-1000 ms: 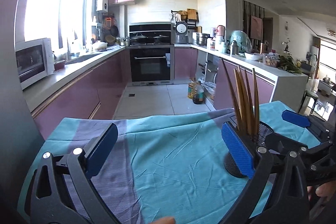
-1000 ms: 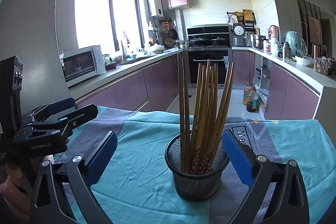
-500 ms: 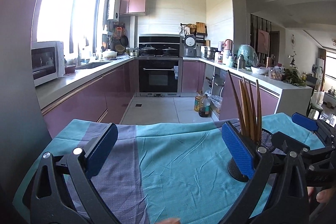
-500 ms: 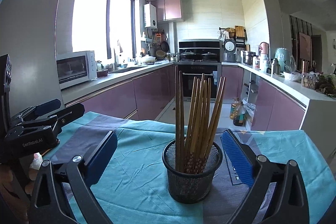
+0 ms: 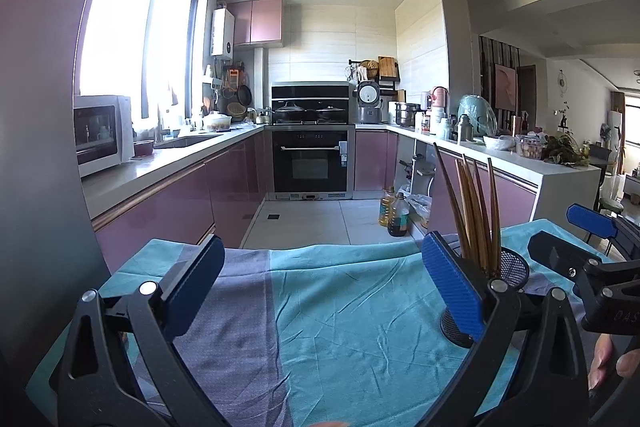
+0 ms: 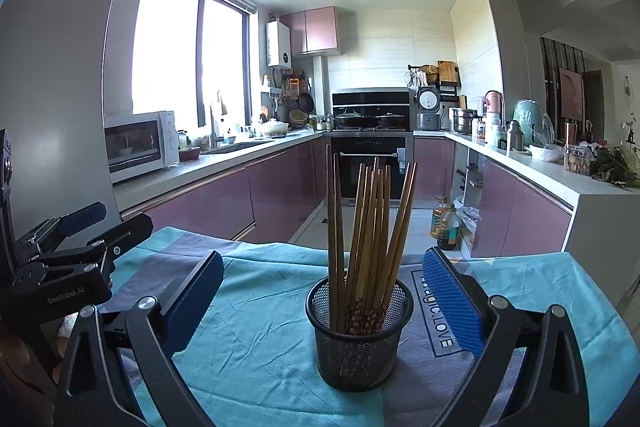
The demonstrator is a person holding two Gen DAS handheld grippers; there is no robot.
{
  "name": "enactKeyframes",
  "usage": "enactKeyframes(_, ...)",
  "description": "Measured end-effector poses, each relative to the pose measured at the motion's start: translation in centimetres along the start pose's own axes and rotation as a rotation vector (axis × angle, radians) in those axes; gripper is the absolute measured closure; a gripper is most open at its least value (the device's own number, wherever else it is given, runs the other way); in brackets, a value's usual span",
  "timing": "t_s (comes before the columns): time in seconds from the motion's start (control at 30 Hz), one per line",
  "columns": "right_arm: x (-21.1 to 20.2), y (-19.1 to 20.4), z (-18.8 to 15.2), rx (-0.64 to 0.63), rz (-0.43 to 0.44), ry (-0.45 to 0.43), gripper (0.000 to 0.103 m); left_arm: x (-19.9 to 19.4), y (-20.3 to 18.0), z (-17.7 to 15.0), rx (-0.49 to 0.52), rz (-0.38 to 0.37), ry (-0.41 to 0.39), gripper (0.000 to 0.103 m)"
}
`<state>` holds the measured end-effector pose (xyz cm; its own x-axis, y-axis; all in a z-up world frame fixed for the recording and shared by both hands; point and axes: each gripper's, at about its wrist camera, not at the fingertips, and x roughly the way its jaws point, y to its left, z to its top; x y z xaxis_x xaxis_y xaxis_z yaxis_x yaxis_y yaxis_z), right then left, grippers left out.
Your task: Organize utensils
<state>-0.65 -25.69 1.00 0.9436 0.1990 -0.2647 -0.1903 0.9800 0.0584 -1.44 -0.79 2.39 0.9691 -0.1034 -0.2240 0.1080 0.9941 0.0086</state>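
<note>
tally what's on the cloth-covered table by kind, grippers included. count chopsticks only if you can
Black wire-mesh holder: 1
Bundle of brown wooden chopsticks standing in it: 1 bundle; sticks overlap, no exact count
Teal and purple tablecloth: 1
Blue-padded two-finger grippers, both open: 2, left gripper, right gripper
Total: 5

I see a black mesh holder (image 6: 358,339), brown chopsticks (image 6: 370,227) with floral ends, teal-and-grey-purple cloth (image 6: 256,343), blue pads (image 6: 452,303) on black tongs.
</note>
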Motion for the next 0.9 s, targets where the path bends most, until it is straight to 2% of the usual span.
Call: enactKeyframes(0.9,-0.36,0.44,-0.16,-0.002,0.012,-0.018,0.007,-1.06,0.51,0.3,-0.011,0.012,-0.023,0.006)
